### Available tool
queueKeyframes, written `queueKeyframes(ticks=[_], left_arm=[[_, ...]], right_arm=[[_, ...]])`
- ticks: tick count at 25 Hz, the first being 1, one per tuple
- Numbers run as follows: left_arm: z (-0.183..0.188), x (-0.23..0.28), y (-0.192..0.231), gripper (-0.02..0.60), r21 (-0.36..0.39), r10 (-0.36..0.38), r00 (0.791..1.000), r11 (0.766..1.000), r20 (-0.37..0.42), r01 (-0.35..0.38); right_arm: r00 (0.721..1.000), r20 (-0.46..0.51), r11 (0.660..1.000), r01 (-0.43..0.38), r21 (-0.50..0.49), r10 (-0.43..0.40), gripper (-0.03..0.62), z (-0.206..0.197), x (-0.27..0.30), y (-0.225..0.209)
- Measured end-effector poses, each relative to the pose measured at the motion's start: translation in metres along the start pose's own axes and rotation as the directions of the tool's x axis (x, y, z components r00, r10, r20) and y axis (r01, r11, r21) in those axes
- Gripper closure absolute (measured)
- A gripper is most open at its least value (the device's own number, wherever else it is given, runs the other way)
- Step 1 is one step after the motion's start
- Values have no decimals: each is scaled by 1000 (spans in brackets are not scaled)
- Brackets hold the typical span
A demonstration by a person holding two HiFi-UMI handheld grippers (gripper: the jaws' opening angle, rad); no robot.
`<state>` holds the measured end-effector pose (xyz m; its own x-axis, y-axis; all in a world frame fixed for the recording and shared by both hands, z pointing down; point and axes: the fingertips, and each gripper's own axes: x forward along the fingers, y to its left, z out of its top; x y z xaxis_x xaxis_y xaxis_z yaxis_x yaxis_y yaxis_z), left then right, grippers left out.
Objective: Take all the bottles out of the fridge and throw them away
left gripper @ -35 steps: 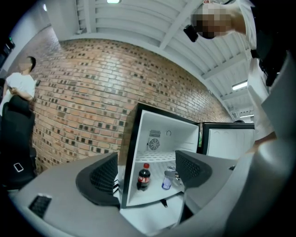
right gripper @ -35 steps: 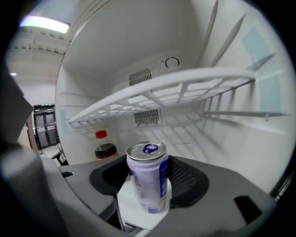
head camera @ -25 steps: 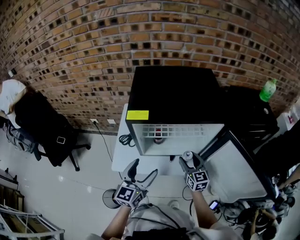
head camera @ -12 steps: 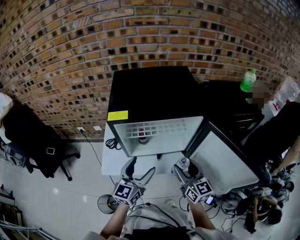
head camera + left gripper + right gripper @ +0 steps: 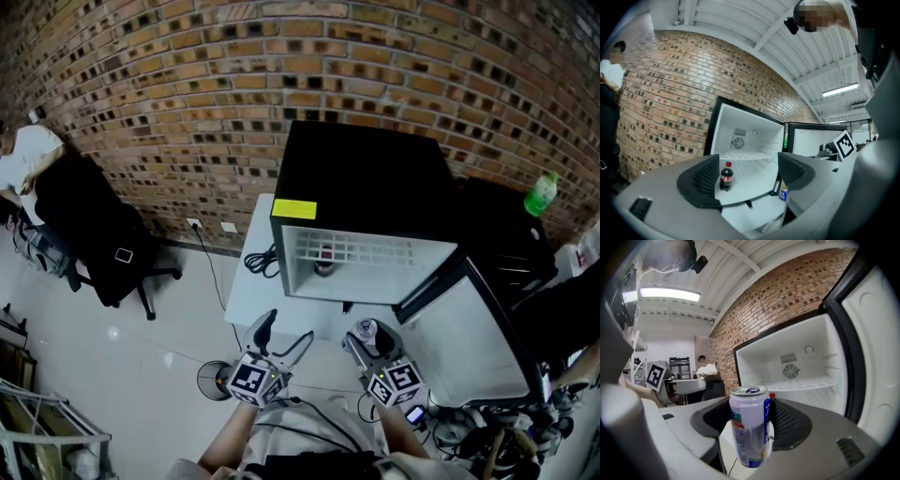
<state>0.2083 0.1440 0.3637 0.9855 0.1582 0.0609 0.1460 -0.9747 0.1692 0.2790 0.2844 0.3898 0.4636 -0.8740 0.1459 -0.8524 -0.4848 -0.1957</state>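
A black mini fridge [image 5: 361,183] stands open, its door [image 5: 473,328] swung out to the right. One cola bottle with a red cap [image 5: 324,258] [image 5: 725,176] stands on the white floor inside. My right gripper [image 5: 368,336] [image 5: 750,420] is shut on an upright white and blue drink can [image 5: 367,330] [image 5: 750,425], held in front of the fridge. Behind the can only the cola bottle's red cap [image 5: 771,395] shows. My left gripper [image 5: 286,333] [image 5: 747,176] hovers open and empty to the left of the right one, pointing level at the fridge.
The fridge sits on a low white table [image 5: 248,295] with a coiled black cable [image 5: 265,264]. A green bottle [image 5: 541,194] stands on the black cabinet at the right. At the left are an office chair with dark clothing [image 5: 94,234] and a person [image 5: 23,159].
My right gripper has drawn back from the fridge opening toward me, still holding the can. The left gripper has kept about its place in front of the fridge.
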Motion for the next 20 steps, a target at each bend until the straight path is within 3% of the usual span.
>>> queueKeyframes(ticks=[5, 8, 10, 15, 20], left_arm=[[-12, -56, 46, 190, -8, 173, 985, 985, -15, -173], [-18, -92, 69, 189, -42, 274, 961, 960, -32, -275], [-30, -121, 88, 190, -75, 353, 934, 931, -48, -356], [-103, -205, 130, 190, -132, 548, 824, 815, -145, -565], [-182, -262, 171, 190, -182, 643, 723, 702, -253, -688]], right_arm=[[980, -98, 984, -176, -6, 174, 313, -24, 50, 52], [947, -165, 960, -281, -14, 275, 313, -45, 81, 87], [915, -216, 935, -354, -24, 341, 313, -67, 103, 114], [779, -380, 839, -544, -12, 499, 315, -135, 146, 188], [608, -508, 719, -694, 33, 610, 315, -228, 188, 260]])
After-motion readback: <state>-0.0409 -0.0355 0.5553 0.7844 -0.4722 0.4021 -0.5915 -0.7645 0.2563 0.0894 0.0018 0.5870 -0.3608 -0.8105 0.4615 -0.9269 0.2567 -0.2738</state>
